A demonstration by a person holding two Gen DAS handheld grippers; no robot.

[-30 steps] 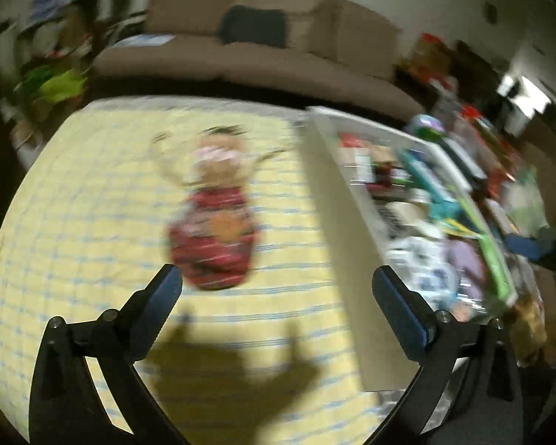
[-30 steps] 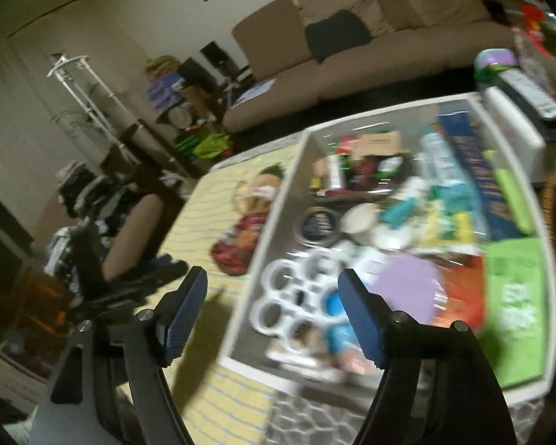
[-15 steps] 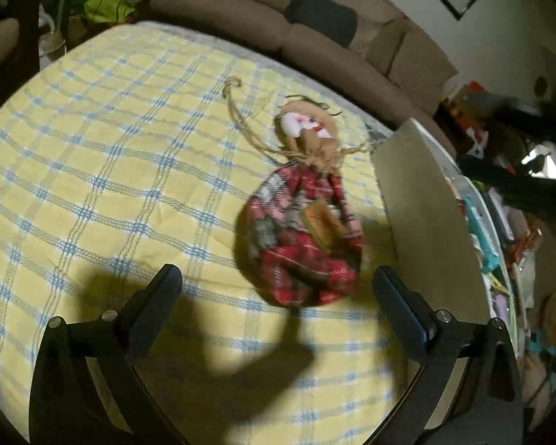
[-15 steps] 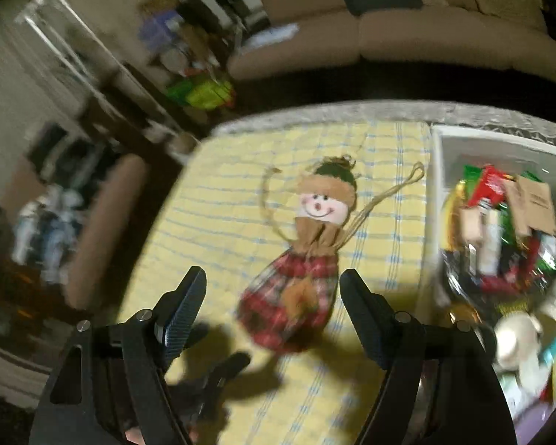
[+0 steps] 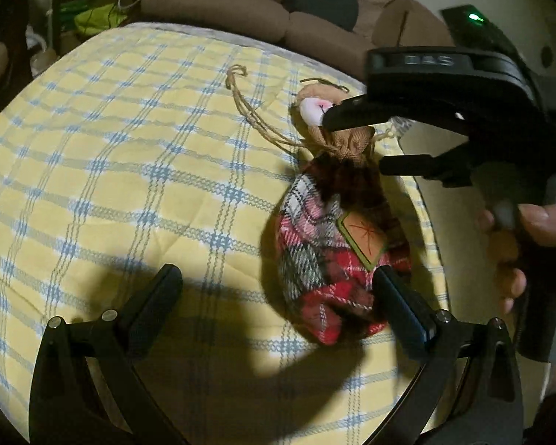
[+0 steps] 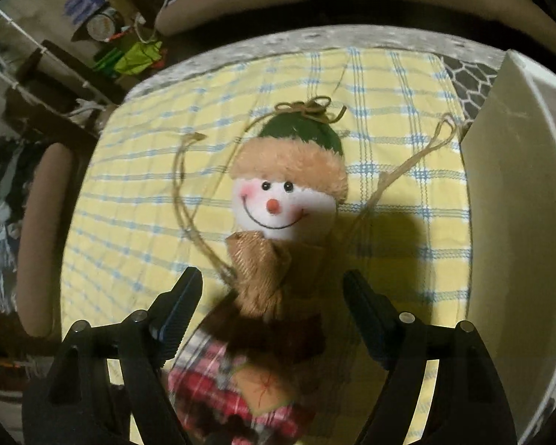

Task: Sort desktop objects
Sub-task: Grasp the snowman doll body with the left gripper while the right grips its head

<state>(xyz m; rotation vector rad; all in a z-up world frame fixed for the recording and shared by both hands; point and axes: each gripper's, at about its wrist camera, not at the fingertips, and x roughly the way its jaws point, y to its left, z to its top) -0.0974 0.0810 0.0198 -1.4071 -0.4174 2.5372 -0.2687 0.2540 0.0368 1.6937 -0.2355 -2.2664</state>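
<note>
A snowman doll bag lies on the yellow checked cloth [image 5: 129, 167]; it has a red plaid body [image 5: 326, 252], a burlap neck and a white smiling face [image 6: 274, 204] under a green hat. My left gripper [image 5: 278, 285] hovers open over the bottom of the plaid body, which sits close to its right finger [image 5: 396, 296]. My right gripper [image 6: 274, 296] points down over the burlap neck, its jaws opening, the neck between them but clear of both pads. In the left wrist view the right gripper [image 5: 359, 141] straddles the neck, held by a hand [image 5: 537, 222].
The tall white wall of a storage box [image 6: 511, 222] stands just right of the doll. A brown sofa [image 5: 241, 11] runs behind the table. A padded chair [image 6: 40, 241] and piled clutter [image 6: 129, 52] lie beyond the left edge. The doll's twine arms [image 6: 185, 193] spread across the cloth.
My right gripper swung from over the box to above the doll's neck and dropped lower. My left gripper sank closer to the plaid body, and the right gripper came into its view.
</note>
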